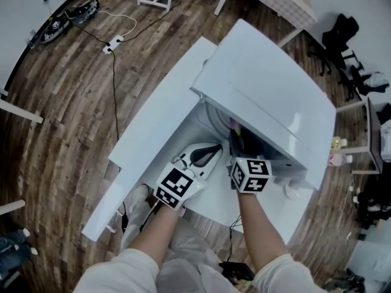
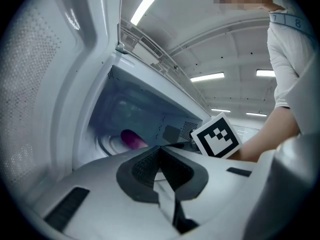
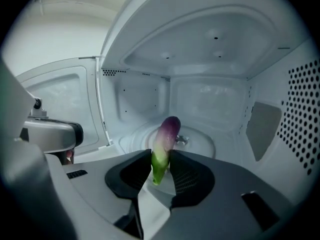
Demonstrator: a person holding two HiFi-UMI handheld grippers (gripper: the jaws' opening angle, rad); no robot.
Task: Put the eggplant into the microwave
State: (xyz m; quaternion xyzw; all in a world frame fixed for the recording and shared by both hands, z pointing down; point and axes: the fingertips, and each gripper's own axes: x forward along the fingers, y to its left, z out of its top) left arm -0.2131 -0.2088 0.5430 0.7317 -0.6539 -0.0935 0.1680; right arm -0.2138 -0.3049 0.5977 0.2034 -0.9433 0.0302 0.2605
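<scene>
The task is nearly done. The right hand-held gripper (image 3: 161,156) clamps the eggplant (image 3: 166,134) by its green end, already inside the microwave (image 3: 210,49), with the purple tip pointing to 12 o'clock over the turntable (image 3: 200,145). By my judgement, lowering and release remain. The left hand-held gripper (image 2: 160,151) is at the opening, jaws together and empty. Only the right gripper view shows the grip; only the head view shows the tabletop (image 1: 159,121).
</scene>
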